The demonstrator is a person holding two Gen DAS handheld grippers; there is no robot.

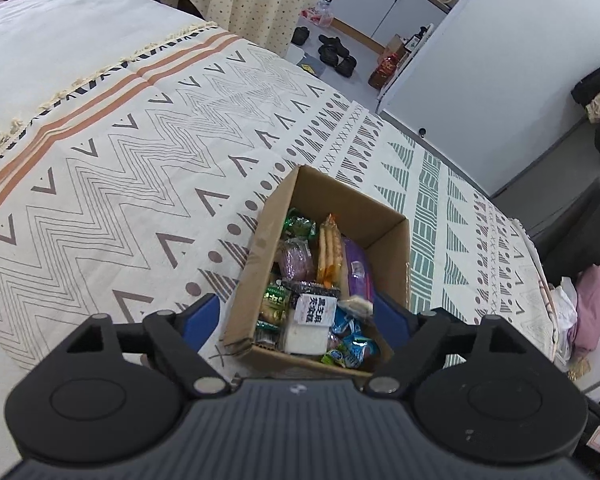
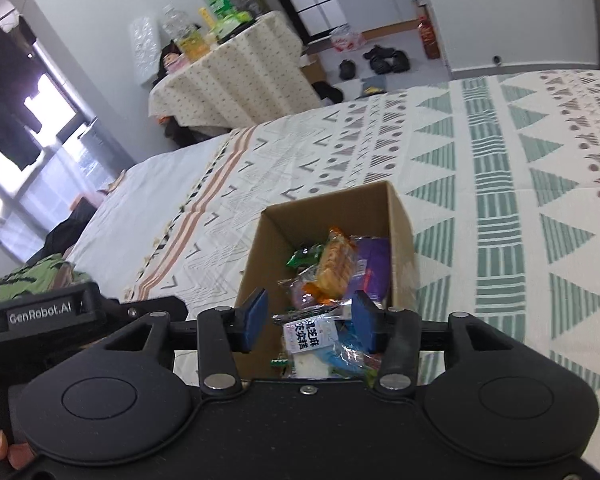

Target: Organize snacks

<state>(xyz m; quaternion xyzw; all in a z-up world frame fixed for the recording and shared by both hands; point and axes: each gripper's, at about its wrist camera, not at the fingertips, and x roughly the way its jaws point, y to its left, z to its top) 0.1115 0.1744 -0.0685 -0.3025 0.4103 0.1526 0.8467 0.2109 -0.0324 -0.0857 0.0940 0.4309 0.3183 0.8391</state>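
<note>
Both grippers, left [image 1: 296, 316] and right [image 2: 310, 322], released over open brown cardboard box [image 1: 384, 216]; risk: snagging the heaped snack packets [image 1: 320, 280] and tipping it on the soft bed [image 1: 140, 152].

"GenRobot.AI" on the left gripper [image 2: 40, 314]; Chinese characters on a white packet [image 1: 314, 312].

A bed [image 1: 140, 152] fills most of both views, spread with a cream cover [image 2: 500, 184] printed in zigzags, triangles and dots — green bands at one end, orange stripes toward the other. Beyond it stands a small table under a dotted cloth [image 2: 236, 80], crowded with bottles [image 2: 216, 0]. Dark shoes [image 1: 334, 54] lie scattered on the grey floor — near white cabinets [image 1: 384, 0].
</note>
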